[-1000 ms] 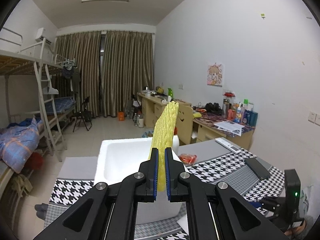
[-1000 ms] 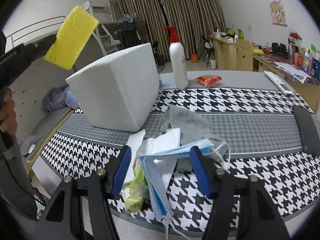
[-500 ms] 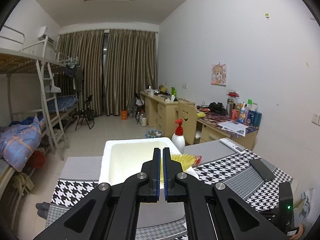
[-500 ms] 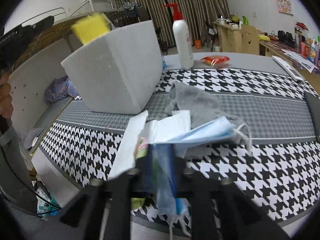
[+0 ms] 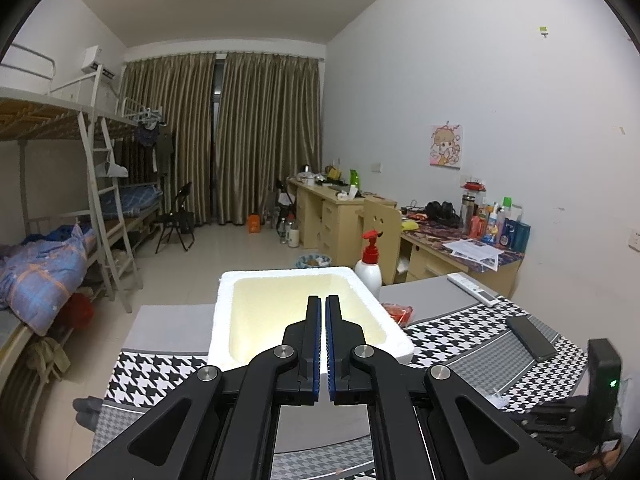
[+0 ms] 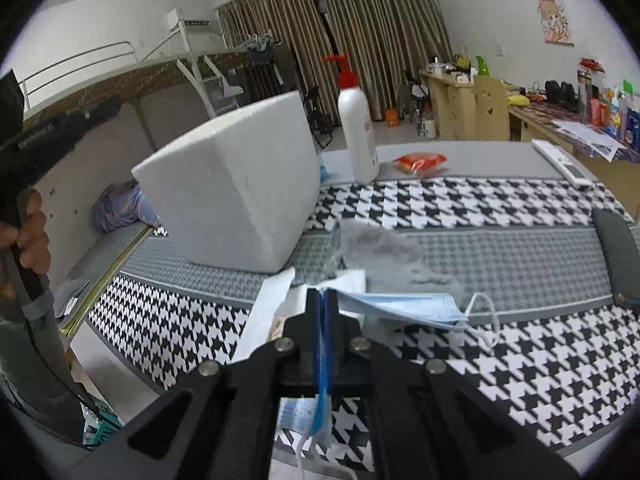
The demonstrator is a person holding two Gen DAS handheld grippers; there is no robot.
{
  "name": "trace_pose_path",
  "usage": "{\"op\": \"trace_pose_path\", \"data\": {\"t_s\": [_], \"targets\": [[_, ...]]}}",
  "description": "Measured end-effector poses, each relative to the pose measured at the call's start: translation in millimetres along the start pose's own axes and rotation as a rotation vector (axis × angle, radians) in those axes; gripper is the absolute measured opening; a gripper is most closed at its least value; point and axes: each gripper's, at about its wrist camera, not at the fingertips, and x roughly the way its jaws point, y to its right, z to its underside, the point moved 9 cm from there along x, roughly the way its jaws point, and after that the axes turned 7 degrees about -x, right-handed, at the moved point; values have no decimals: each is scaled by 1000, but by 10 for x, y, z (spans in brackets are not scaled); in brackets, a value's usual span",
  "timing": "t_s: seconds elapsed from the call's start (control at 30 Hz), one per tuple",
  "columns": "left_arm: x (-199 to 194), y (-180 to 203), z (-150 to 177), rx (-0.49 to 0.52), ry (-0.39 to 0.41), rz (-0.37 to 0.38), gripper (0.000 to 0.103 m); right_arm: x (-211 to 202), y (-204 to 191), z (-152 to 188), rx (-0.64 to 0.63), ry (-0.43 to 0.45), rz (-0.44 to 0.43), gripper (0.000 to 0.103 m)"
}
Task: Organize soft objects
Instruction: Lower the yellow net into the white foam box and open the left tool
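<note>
Houndstooth cloth covers the surface (image 6: 460, 208), with curtains behind. At 10 o'clock from the right gripper (image 6: 323, 320) stands the white foam box (image 6: 240, 196); the left gripper (image 5: 323, 332) hangs over its opening, fingers pressed together on nothing. Centre, the right gripper pinches the blue face mask (image 6: 404, 306), which trails toward 3 o'clock. A grey cloth (image 6: 396, 256) lies just beyond at 1 o'clock.
</note>
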Motion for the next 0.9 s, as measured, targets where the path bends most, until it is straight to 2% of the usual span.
{"op": "trace_pose_path", "data": {"t_s": [0.3,0.83,0.87,0.9], "targets": [[154,-96,-22,10,-16,-40,2,-324,-16,-360,-33,112,28,3],[354,-242,27,9,-46,-99,2,-511,-126,-765,-98,204,37,3],[363,-255,27,12,-47,-108,5,-510,-134,-792,-103,207,36,3],[368,-274,29,12,-51,-110,15,-510,-138,-816,-107,212,36,3]]}}
